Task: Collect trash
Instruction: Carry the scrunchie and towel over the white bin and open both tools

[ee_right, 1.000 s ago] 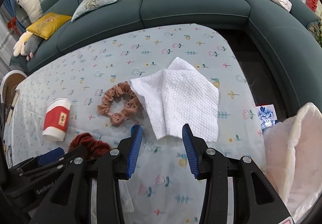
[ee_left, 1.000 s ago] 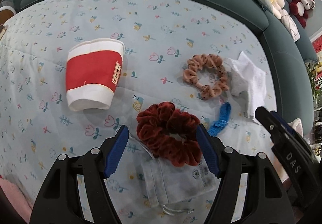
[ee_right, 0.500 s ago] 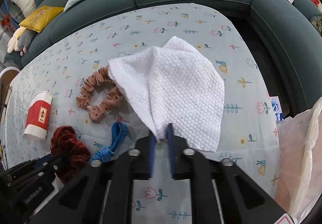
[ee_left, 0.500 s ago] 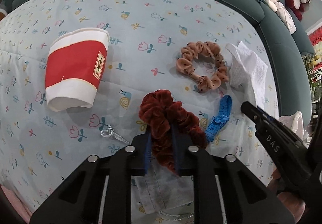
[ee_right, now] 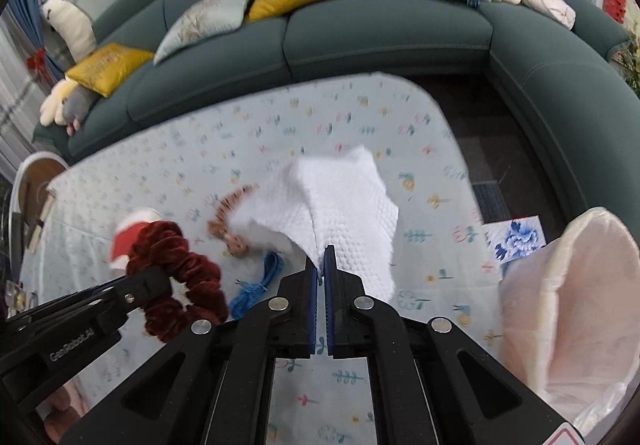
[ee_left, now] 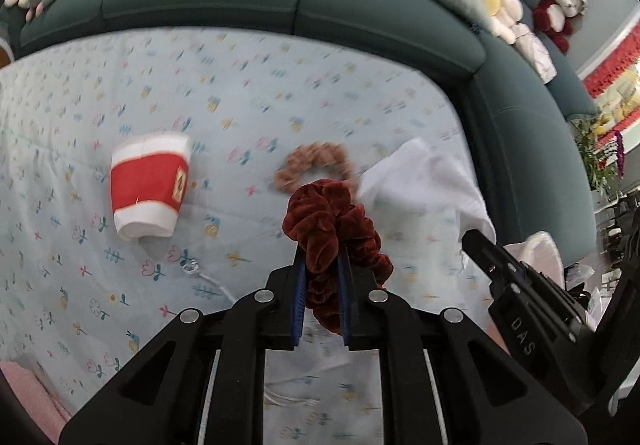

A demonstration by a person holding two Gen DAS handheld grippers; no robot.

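Note:
My left gripper (ee_left: 321, 257) is shut on a dark red velvet scrunchie (ee_left: 330, 221) and holds it above the flowered cloth; the scrunchie also shows in the right wrist view (ee_right: 176, 277). My right gripper (ee_right: 321, 259) is shut on a white textured tissue (ee_right: 336, 201), lifted off the cloth; it also shows in the left wrist view (ee_left: 424, 181). A red and white paper cup (ee_left: 148, 185) lies on its side at left. A pink scrunchie (ee_left: 312, 165) and a blue band (ee_right: 260, 281) lie on the cloth.
A pale plastic trash bag (ee_right: 568, 309) stands open at the right edge of the table. A teal sofa (ee_right: 360, 33) with cushions curves around the back and right. A grey pouch (ee_left: 320, 357) with a silver cord lies under my left gripper.
Both grippers have closed, the left on the red scrunchie and the right on the tissue, and both have lifted their loads off the cloth.

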